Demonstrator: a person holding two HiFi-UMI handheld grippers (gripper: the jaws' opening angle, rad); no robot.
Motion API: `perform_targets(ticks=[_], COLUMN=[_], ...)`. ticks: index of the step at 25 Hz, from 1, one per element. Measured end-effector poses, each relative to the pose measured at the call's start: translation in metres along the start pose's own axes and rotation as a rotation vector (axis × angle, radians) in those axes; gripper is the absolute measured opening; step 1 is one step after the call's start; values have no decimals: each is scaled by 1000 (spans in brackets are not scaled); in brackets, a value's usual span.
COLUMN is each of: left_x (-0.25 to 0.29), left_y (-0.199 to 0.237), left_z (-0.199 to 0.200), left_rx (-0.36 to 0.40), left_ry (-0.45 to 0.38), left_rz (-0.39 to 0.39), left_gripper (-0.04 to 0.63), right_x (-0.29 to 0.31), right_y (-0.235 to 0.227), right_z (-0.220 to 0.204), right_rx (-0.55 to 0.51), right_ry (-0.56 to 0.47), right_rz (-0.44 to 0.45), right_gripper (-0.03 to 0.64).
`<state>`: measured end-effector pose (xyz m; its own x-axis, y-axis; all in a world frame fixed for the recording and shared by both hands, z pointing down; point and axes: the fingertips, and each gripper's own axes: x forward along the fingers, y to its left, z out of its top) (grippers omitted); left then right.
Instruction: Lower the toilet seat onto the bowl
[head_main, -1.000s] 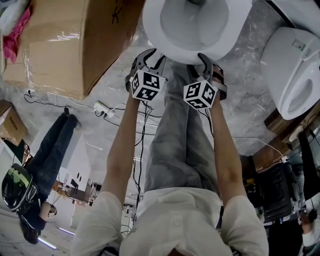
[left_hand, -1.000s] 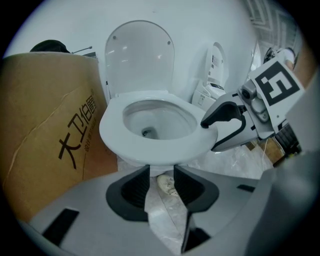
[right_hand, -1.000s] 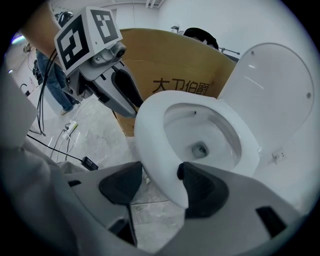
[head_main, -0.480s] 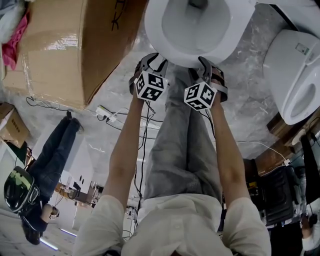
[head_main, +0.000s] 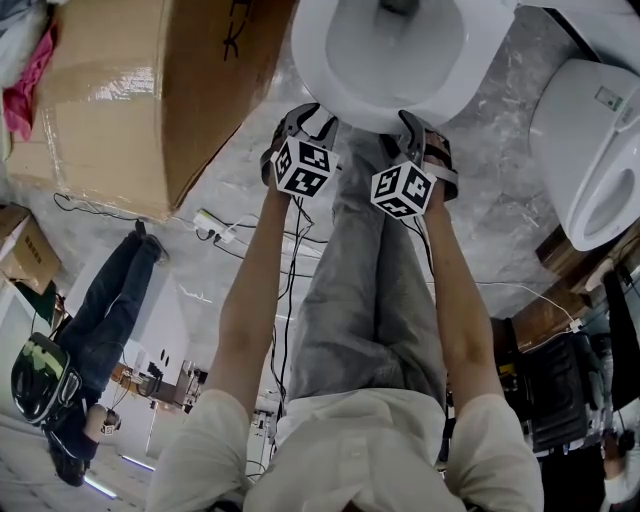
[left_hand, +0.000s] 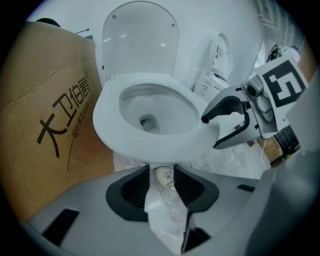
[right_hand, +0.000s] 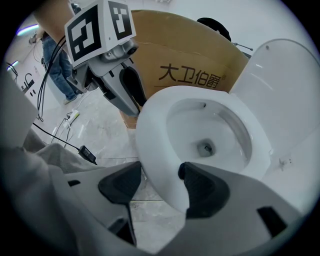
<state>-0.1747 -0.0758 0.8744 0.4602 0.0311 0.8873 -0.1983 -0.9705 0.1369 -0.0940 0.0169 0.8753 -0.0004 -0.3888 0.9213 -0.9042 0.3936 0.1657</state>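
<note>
Right gripper view: R hand-held gripper (right_hand: 161, 174) is open. Its jaws straddle the front edge of the seat (right_hand: 152, 135), one pad inside the ring, not clamped afaict. Seat looks already flat on the bowl (left_hand: 150, 107). Risk: if it pulls back w/ a pad hooked, the seat could lift, then drop & slam. L hand-held gripper (left_hand: 161, 172) is open & empty, just below the seat front. Forearms (head_main: 255, 290) reach straight out, side by side. Lid (left_hand: 140, 40) stands upright behind; a knock could tip it.

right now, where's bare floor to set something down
Bare: grey marble floor between the white toilet bowl and the second white toilet. Crowded: left side, brown cardboard box near the bowl, white power strip beside it.
</note>
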Motion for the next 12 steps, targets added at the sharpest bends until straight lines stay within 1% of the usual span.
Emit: perform_targets(ticks=[9, 12], left_x=[-2, -9], left_y=[1, 0], left_z=[-1, 2], left_rx=[-11, 0], left_ry=[-2, -8], left_rz=[7, 18], left_gripper=[163, 163], right_x=[-2, -10], right_y=[2, 3], right_z=[2, 4], right_rx=[4, 18], right_ry=[5, -8], right_rz=[-5, -8], right_gripper=[270, 250])
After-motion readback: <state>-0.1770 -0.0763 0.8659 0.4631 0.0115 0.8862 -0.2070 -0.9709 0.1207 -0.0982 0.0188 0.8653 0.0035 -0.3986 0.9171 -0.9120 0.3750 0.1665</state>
